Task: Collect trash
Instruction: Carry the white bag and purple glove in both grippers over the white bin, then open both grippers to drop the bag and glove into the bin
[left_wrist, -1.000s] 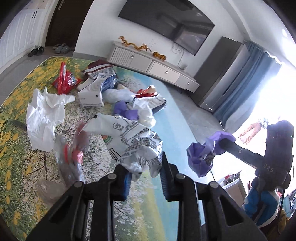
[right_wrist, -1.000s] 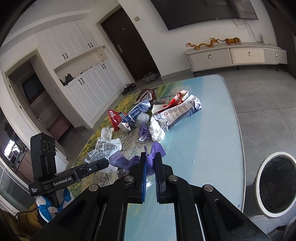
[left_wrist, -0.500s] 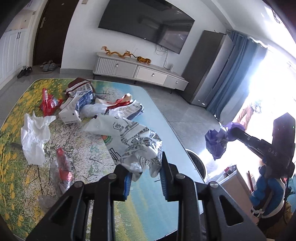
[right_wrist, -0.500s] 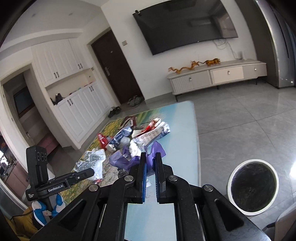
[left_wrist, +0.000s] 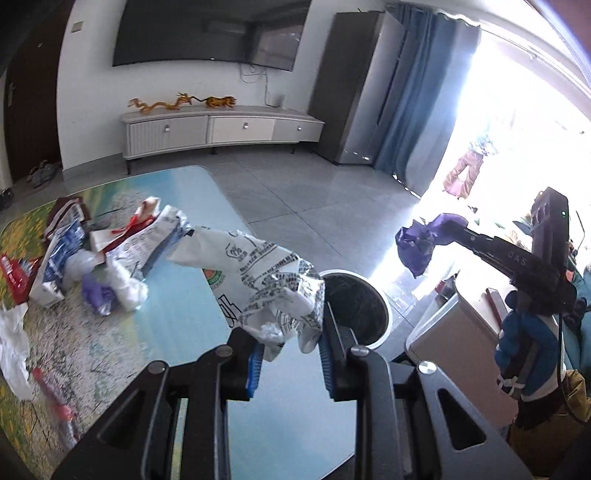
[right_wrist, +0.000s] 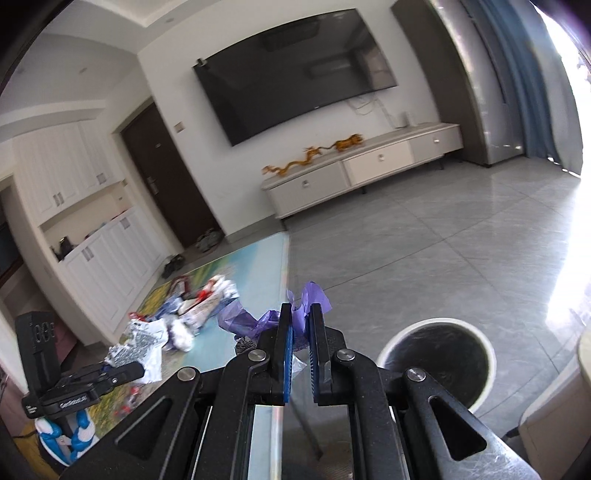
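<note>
Both tools swung off the surface (left_wrist: 192, 325) toward the bin (left_wrist: 376, 295): printed bag (left_wrist: 266, 273) now overlaps its rim; purple wrapper (right_wrist: 303, 314) at bin's 10 o'clock.

My left gripper (left_wrist: 290, 345) has black fingers with blue pads; the wrapper (left_wrist: 266, 280) in it is white with black print, a silver lining and an orange-green emblem. My right gripper (right_wrist: 300, 332), same black and blue, holds a purple bag (right_wrist: 308, 299). The bin (right_wrist: 437, 363) has a white rim and black interior. The table (left_wrist: 177, 192) bears a landscape print of blue, green and yellow.
</note>
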